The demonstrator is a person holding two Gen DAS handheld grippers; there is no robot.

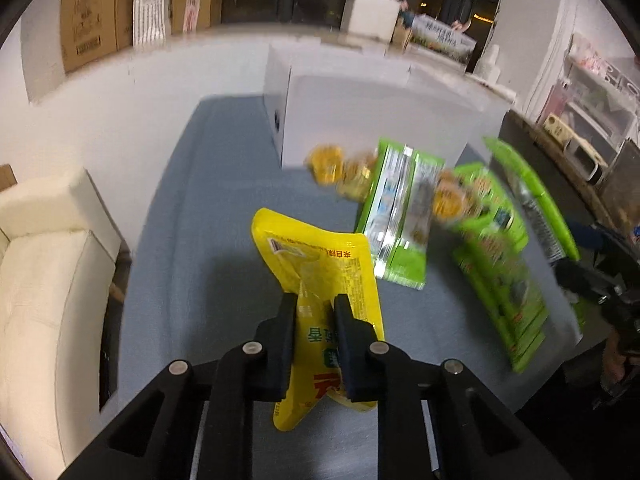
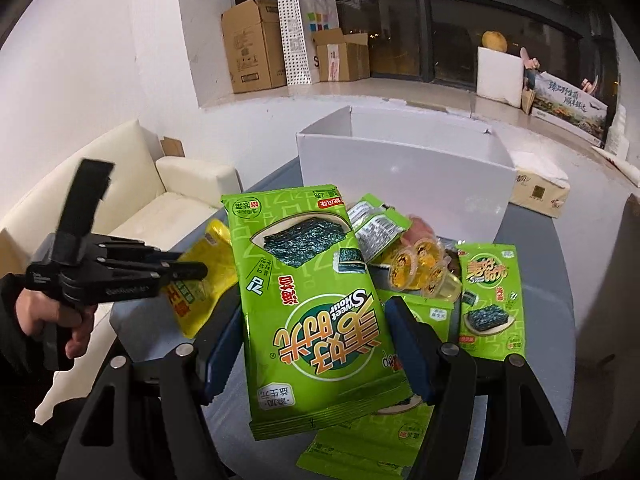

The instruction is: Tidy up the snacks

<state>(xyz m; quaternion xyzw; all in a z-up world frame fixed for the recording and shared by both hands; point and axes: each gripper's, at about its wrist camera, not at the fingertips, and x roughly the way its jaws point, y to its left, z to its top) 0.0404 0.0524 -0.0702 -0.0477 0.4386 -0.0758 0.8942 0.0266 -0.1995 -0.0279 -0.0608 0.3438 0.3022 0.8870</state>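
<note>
My left gripper (image 1: 314, 300) is shut on a yellow snack pouch (image 1: 320, 256) and holds it above the grey table (image 1: 208, 208). It shows from the side in the right wrist view (image 2: 200, 270), with the pouch (image 2: 204, 268). My right gripper (image 2: 312, 316) is shut on a large green seaweed pack (image 2: 312, 304), lifted over the table. More green seaweed packs (image 2: 490, 304) and yellow jelly cups (image 2: 420, 268) lie on the table. In the left wrist view they lie ahead, the packs (image 1: 400, 208) and the cups (image 1: 332, 164).
An open white box (image 2: 400, 168) stands at the table's far side, also in the left wrist view (image 1: 372, 112). A tissue box (image 2: 540, 192) sits right of it. A cream sofa (image 2: 132, 184) stands left of the table. Cardboard boxes (image 2: 252, 44) line the window ledge.
</note>
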